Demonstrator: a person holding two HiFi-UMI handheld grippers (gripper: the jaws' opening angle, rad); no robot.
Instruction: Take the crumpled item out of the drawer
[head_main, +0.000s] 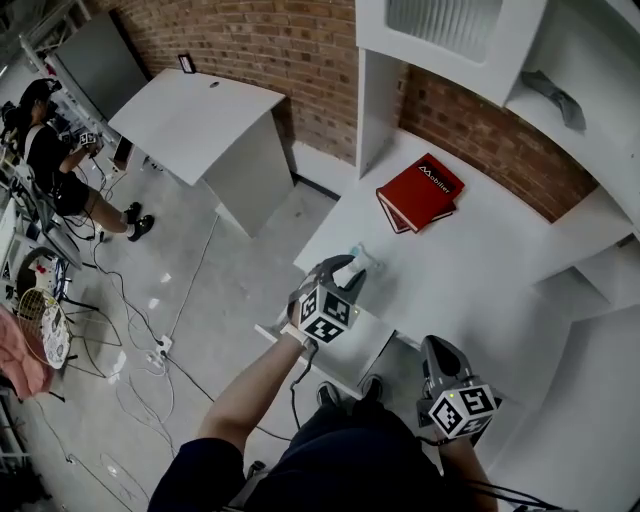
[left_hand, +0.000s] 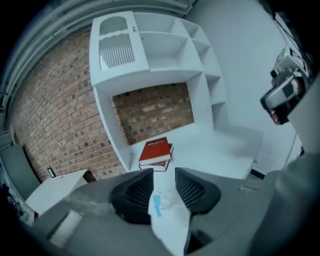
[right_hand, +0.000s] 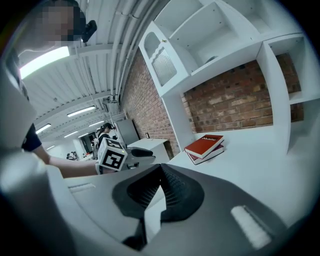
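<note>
**Item**: a crumpled sheet, white and thin like paper or tissue, with sharp creases and one small blue mark.
- Place: on the counter near its front edge, so already out of the drawer.
- It lies in the gap between the jaws of the left gripper, which stand spread, with the pads apparently clear of it.
- Judged set down here because this is the nearest flat spot above the drawer.

**Left gripper**: grey shell with black ribbed pads, tilted down toward the counter. In the head view the item sits at 1 o'clock of its marker cube.

**Drawer**: a white, flat panel, apparently pulled out below the counter edge at 6 o'clock of the item.

**Right gripper**: same make.
- Its jaws are pressed together at the tips, with nothing between them.
- It is held low at 5 o'clock of the item, off the counter, and is judged idle, leaving the left room to work.

**Books**: two red hardcovers, stacked, at 1 o'clock of the item and well apart from it.

**Counter**: white, smooth and matt.

**Shelves**: white box compartments above the counter.

**Brick wall**: red and rough, behind the counter.
</note>
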